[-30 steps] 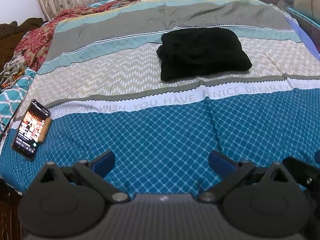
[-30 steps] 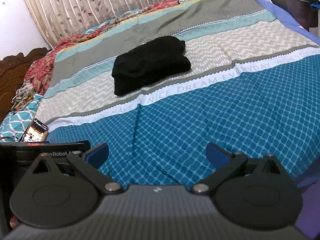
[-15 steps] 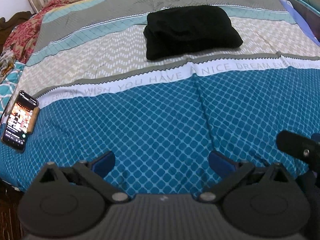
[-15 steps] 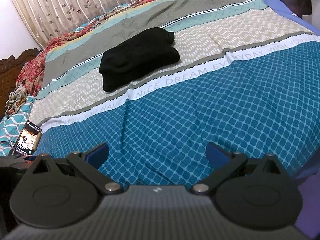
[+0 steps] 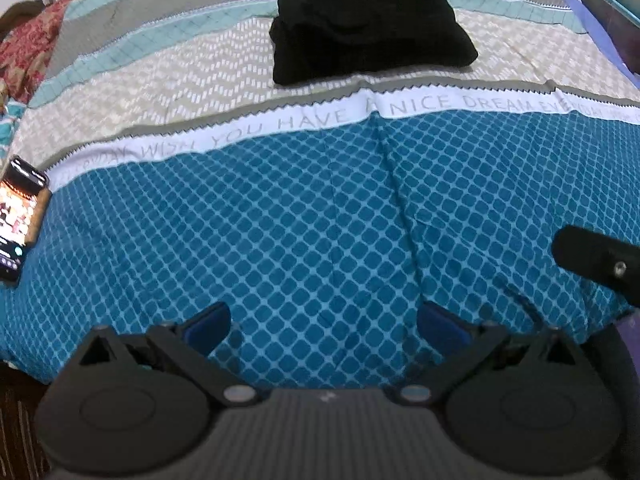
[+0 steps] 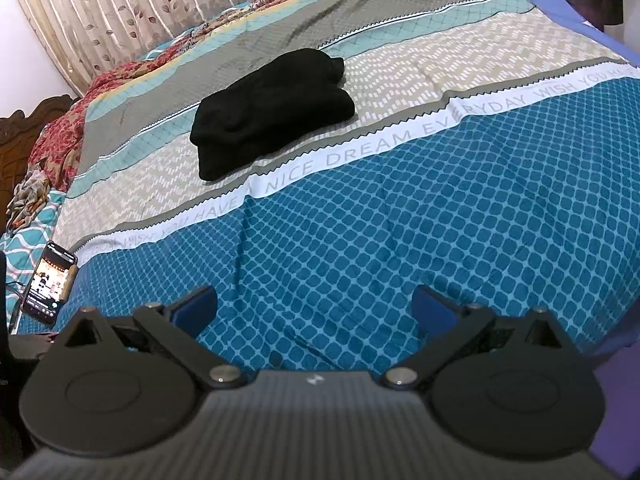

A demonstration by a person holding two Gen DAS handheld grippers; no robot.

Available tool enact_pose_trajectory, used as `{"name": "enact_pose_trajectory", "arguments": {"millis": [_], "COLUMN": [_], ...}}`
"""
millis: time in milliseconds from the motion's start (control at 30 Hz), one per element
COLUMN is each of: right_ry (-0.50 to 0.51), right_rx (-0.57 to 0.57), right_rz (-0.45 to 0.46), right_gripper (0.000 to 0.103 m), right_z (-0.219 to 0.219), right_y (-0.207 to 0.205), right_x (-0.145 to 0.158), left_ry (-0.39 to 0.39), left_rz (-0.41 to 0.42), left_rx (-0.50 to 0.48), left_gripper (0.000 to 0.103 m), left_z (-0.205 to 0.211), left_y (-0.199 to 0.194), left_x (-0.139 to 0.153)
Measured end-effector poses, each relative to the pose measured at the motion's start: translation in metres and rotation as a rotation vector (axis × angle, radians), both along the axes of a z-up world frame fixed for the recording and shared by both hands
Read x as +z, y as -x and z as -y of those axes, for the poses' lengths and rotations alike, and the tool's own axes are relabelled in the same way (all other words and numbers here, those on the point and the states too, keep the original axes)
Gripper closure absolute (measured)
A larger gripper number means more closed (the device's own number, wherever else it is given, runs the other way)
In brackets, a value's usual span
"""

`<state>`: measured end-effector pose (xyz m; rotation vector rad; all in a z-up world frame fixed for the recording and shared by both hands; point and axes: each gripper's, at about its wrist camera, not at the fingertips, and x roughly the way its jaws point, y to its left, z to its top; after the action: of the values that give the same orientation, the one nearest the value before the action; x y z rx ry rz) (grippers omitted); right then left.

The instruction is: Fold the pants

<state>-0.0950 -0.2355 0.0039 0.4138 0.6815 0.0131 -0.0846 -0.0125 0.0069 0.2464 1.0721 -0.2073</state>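
The black pants [image 5: 370, 30] lie folded in a compact bundle on the beige zigzag band of the bedspread, far ahead of both grippers; they also show in the right wrist view [image 6: 272, 114]. My left gripper [image 5: 324, 324] is open and empty, low over the blue diamond-pattern part of the bed near its front edge. My right gripper [image 6: 314, 306] is open and empty over the same blue area. Part of the right gripper's body [image 5: 596, 258] shows at the right edge of the left wrist view.
A lit phone [image 5: 20, 220] lies at the bed's left edge, also in the right wrist view [image 6: 48, 282]. Rumpled red and teal bedding [image 6: 56, 148] is piled at the far left. A curtain [image 6: 160, 4] hangs behind the bed.
Both grippers have moved forward and lower over the blue part of the bed, so the pants sit closer in view. The jaws have stayed open. The pants have not moved.
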Motion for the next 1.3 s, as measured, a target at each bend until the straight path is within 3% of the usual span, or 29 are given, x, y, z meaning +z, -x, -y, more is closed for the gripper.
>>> {"name": "enact_pose_trajectory", "arguments": {"millis": [433,1300], "right_ry": [-0.006,-0.020], "right_rx": [-0.001,-0.010], "right_rz": [0.000,-0.017], "right_gripper": [0.000,0.000], "right_z": [0.0004,-0.0006], "right_y": [0.0011,0.0018], "right_x": [0.0002,-0.0033], "left_ry": [-0.010,-0.036], "left_rz": [0.029,0.012], "left_rx": [-0.002,-0.006], "left_gripper": [0.000,0.000], "left_z": [0.0004,-0.0010], "left_y": [0.0040,0.0030], "left_x": [0.0046,0.0012]}}
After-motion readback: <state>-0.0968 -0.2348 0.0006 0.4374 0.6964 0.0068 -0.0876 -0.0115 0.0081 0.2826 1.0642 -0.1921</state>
